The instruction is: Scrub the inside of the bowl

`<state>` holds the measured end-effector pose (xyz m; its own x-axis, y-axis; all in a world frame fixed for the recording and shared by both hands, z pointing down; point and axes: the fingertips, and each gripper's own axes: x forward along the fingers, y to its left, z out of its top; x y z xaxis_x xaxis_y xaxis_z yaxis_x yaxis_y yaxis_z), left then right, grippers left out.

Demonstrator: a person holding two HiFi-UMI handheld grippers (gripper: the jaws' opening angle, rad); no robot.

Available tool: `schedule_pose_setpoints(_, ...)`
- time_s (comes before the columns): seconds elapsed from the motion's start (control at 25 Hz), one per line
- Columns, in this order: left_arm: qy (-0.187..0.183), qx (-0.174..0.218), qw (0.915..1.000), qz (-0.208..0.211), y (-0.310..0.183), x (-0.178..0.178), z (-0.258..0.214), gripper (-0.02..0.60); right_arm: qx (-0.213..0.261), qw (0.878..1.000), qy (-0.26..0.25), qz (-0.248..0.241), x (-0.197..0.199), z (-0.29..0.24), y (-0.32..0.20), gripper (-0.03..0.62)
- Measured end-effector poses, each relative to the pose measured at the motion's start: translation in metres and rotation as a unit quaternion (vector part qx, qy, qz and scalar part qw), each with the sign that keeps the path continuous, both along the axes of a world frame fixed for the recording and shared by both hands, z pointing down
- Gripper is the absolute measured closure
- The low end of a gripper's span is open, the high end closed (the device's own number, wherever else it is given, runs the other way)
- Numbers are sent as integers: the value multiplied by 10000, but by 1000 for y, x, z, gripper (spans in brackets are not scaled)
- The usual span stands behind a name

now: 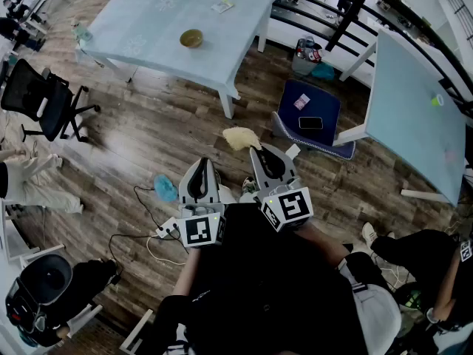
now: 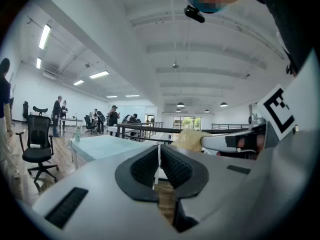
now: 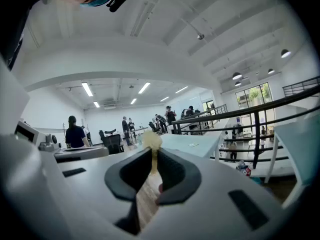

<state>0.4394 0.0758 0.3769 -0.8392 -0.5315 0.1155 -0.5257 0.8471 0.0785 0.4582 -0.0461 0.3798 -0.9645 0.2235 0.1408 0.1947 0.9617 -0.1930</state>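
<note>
Well away from us, the bowl [image 1: 191, 38] sits on the pale blue worktop [image 1: 148, 21], across a stretch of wooden floor [image 1: 148, 135]. We hold both grippers close to our body, nearly level. Our right gripper [image 1: 253, 151] has its fingers pinching a yellow scrubber [image 1: 238, 137] that sticks out past the tips. Our left gripper [image 1: 201, 163] has its fingers pressed together, nothing between them.

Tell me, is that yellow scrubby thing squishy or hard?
Probably squishy: the yellow scrubber is pinched thin between the right gripper's jaws, yet puffs out beyond them. Likely light too: it sticks out past the tips without drooping much. Its fuzzy surface should grip rather than slip.
</note>
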Motion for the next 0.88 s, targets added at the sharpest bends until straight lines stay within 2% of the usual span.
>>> schedule_pose_setpoints(0.28, 40, 49, 9997, 246, -8, -4, 7, 557, 59, 10000, -27, 14, -3, -2, 0, 554)
schedule_pose_setpoints(0.52, 105, 71, 9996, 241, -9, -12, 8, 557, 55, 10000, 15, 61, -11, 0, -2, 554)
schedule_pose_setpoints(0.68, 133, 166, 9997, 93, 1, -24, 12, 557, 155, 9999, 18, -44, -15, 2, 5, 554)
schedule_pose_setpoints(0.88, 192, 293, 9993, -128, 9, -29, 17, 557, 30, 10000, 18, -57, -27, 4, 3, 553)
